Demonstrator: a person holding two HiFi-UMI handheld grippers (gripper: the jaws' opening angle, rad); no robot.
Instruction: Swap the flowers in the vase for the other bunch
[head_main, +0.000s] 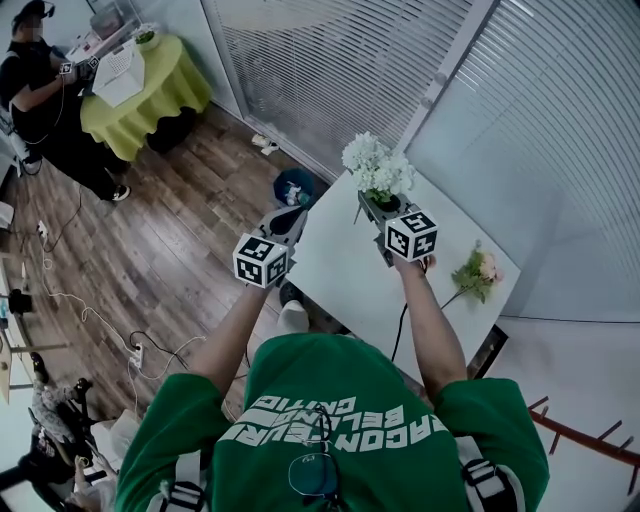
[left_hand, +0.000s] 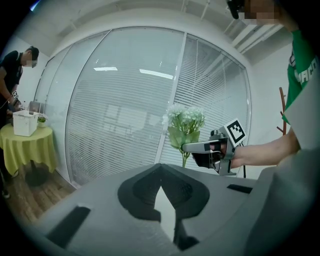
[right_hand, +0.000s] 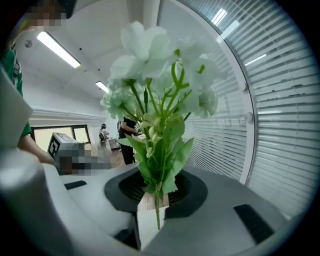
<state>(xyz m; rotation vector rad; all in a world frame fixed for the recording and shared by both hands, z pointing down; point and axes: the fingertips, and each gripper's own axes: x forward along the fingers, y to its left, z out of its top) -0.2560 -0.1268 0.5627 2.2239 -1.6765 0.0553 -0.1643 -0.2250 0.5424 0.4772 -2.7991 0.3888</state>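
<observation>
Shirt: I see a green short-sleeved tee (head_main: 340, 395) with white lettering (head_main: 340, 425), upside down from my feed.
Collar: dark-rimmed glasses (head_main: 312, 472) hang there.
Shoulders: grey straps (head_main: 180, 485) with buckles.
Left claw (head_main: 292, 217): grey body, black-and-white marker cube (head_main: 262, 260).
Right claw (head_main: 370, 204): same build, with a black cable (head_main: 399, 332) under the forearm.

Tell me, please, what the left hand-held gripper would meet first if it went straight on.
Most likely the blind-covered glass wall. The white flower bunch in the right hand-held gripper stands nearer, just right of that line, and might be brushed first; depth is unclear.
</observation>
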